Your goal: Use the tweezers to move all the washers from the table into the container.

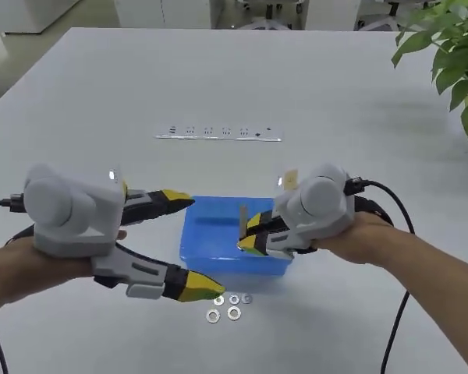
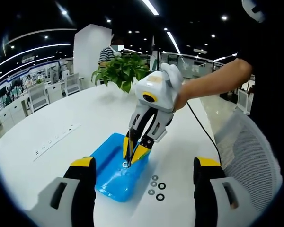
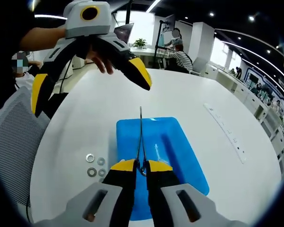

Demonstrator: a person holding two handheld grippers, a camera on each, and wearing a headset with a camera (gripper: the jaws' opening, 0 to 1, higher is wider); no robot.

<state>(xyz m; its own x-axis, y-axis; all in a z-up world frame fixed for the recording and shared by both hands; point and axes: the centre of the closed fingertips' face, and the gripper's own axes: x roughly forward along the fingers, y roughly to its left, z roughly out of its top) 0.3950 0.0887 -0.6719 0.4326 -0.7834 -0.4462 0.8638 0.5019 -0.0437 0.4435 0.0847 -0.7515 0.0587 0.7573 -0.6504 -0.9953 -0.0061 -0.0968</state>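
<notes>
A shallow blue container (image 1: pixel 210 257) lies on the white table. My right gripper (image 1: pixel 246 234) is shut on the thin metal tweezers (image 3: pixel 141 135), which point down over the container (image 3: pixel 180 146). In the left gripper view the tweezers (image 2: pixel 128 152) seem to carry a small ring at their tips. Several loose washers (image 1: pixel 232 305) lie on the table just in front of the container's near edge, and they appear again as washers (image 3: pixel 95 165) in the right gripper view. My left gripper (image 1: pixel 203 246) stands wide open, one jaw by the container's back left corner and the other beside the washers.
A flat power strip (image 1: pixel 218 133) is set into the table beyond the container. A leafy plant (image 1: pixel 452 62) reaches in at the far right. The mesh back of a chair (image 2: pixel 255 156) stands close on the near side.
</notes>
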